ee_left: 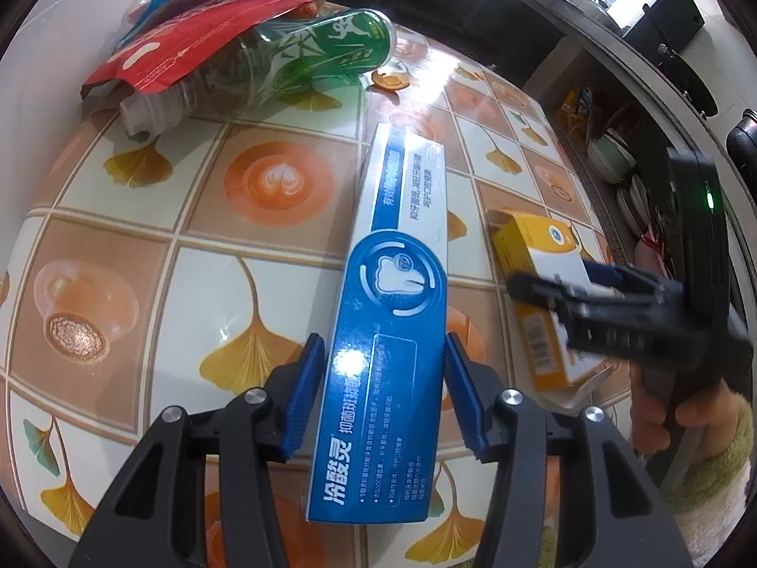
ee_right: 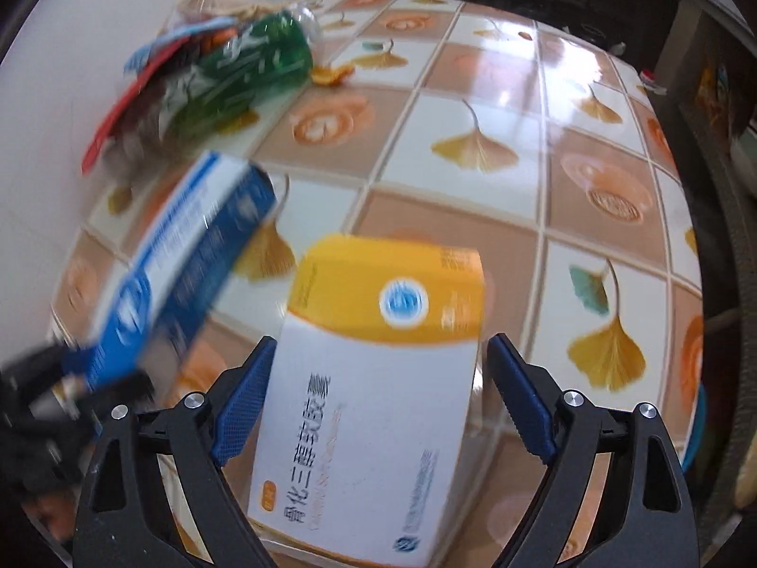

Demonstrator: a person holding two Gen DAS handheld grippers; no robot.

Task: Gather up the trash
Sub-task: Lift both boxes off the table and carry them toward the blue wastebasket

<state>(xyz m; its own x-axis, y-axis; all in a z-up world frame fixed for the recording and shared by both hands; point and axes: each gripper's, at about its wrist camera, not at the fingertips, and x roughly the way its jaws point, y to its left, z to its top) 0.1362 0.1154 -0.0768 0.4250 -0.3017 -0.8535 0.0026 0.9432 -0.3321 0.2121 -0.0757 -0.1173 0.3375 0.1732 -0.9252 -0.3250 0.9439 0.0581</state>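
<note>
Two grippers: one per hand, both angled down over the bench (ee_left: 284, 109).
Left fingers (ee_left: 303, 393): clamped on the sides of the blue toothpaste box (ee_left: 392, 312), pads touching both long faces.
Right fingers (ee_right: 241, 402): spread wide around the yellow-and-white medicine box (ee_right: 378, 378); a gap shows at the right pad, so no grip.
Toothpaste box: long, its far end stretching away over the tiled cloth.
Medicine box: lying on the bench just right of the toothpaste box.
Trash pile: green bottle (ee_left: 303, 57) on its side under a red wrapper (ee_left: 189, 42), near the far wall.
Orange scrap (ee_left: 390, 79): beside the bottle's base.
</note>
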